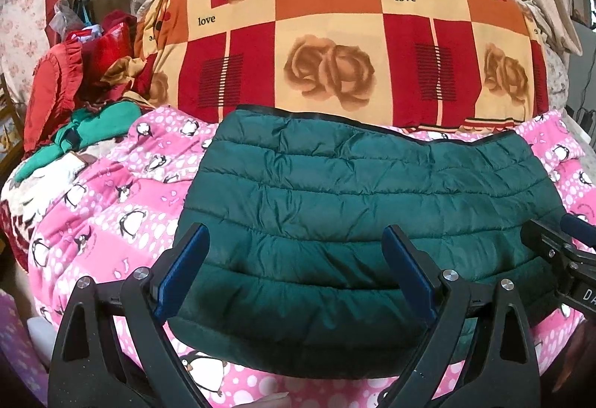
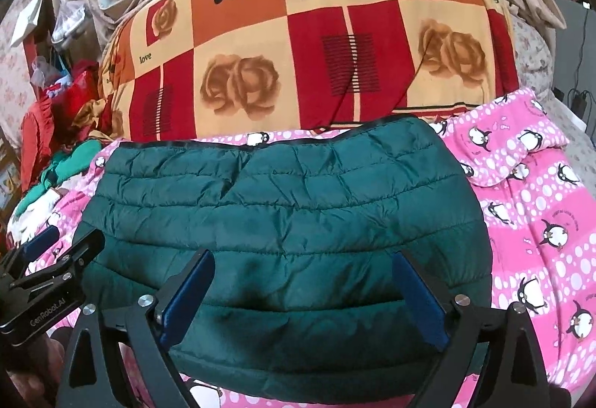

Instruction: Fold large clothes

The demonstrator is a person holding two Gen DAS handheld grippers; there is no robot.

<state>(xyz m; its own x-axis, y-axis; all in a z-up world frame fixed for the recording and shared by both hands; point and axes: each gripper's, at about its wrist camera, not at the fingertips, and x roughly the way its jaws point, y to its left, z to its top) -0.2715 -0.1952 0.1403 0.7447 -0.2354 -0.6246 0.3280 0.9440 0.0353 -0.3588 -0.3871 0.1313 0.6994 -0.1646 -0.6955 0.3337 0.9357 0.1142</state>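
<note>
Dark green quilted puffer jacket [image 1: 335, 222] lies folded into a wide, flat block on a pink fleece blanket printed with penguins and white dots [image 1: 111, 207], which covers the bed. Its far edge, trimmed with a thin dark binding, runs close along the foot of a large rolled quilt in red, orange and cream squares with brown roses [image 1: 335, 35]; a narrow strip of pink shows between them in the right wrist view. The jacket's near edge is a rounded fold hanging just past the fingers of both tools.

The left gripper [image 1: 294, 274] has its jaws spread wide, blue pads [image 1: 186, 270] standing over the near left part of the jacket with nothing clamped between them. The right gripper [image 2: 303, 296] is likewise spread wide over the near right part, holding nothing. Each tool shows at the edge of the other's view, so the two sit just beside one another.

Open blanket lies to the jacket's right, where a loose flap of the pink fleece is turned over. To the left, bare pink runs out to a heap of red and bright green clothes [image 1: 85, 102] at the bed's far left corner, well apart from the jacket.
</note>
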